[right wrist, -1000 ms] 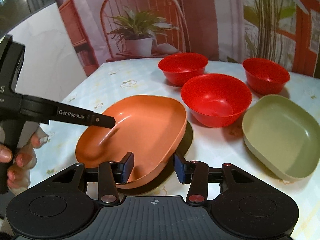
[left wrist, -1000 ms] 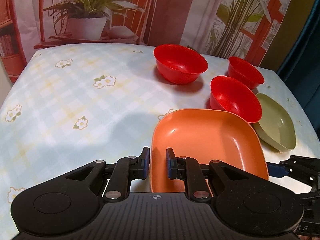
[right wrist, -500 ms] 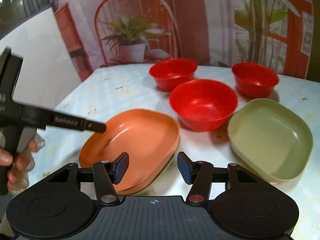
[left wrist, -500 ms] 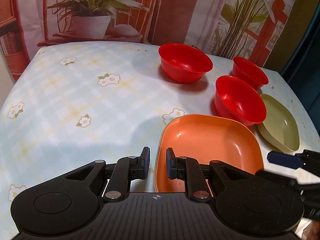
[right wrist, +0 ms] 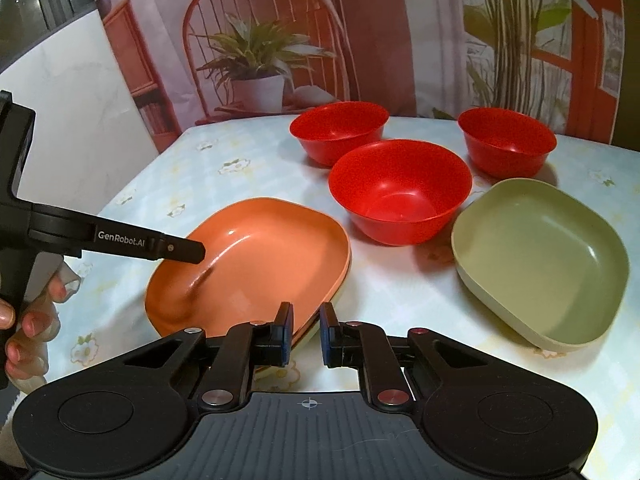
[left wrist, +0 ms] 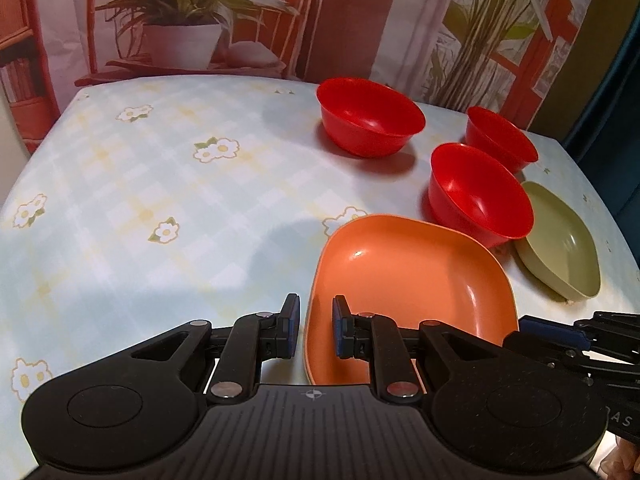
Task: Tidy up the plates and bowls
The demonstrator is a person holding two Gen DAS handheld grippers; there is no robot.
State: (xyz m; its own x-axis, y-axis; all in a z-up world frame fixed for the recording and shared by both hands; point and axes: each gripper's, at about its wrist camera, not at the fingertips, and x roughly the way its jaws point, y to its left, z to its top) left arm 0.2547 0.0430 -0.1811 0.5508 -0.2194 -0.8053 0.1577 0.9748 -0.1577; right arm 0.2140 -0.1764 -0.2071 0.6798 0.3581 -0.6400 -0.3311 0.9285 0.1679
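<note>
An orange plate [left wrist: 408, 276] [right wrist: 256, 264] lies near the front of the table. My left gripper [left wrist: 316, 326] is shut on its near-left rim; in the right wrist view the left gripper [right wrist: 192, 256] reaches in over the plate's left side. The jaws of my right gripper [right wrist: 306, 336] are closing, with the plate's near rim pinched between the pads. A pale edge shows under that rim. Three red bowls [right wrist: 400, 188] [right wrist: 338, 130] [right wrist: 506, 140] stand behind it. To the right lies a green plate [right wrist: 540, 256] [left wrist: 560, 240].
The table [left wrist: 160, 200] wears a pale checked cloth with flowers; its left half holds nothing but the cloth. A person's hand [right wrist: 28, 312] holds the left gripper at the table's left edge. Behind the table hangs a printed backdrop with a chair and plants.
The right gripper's jaws have narrowed from wide apart onto the orange plate's near rim. The plate, raised with a dark shadow under it a second ago, now sits lower. The left grip is unchanged.
</note>
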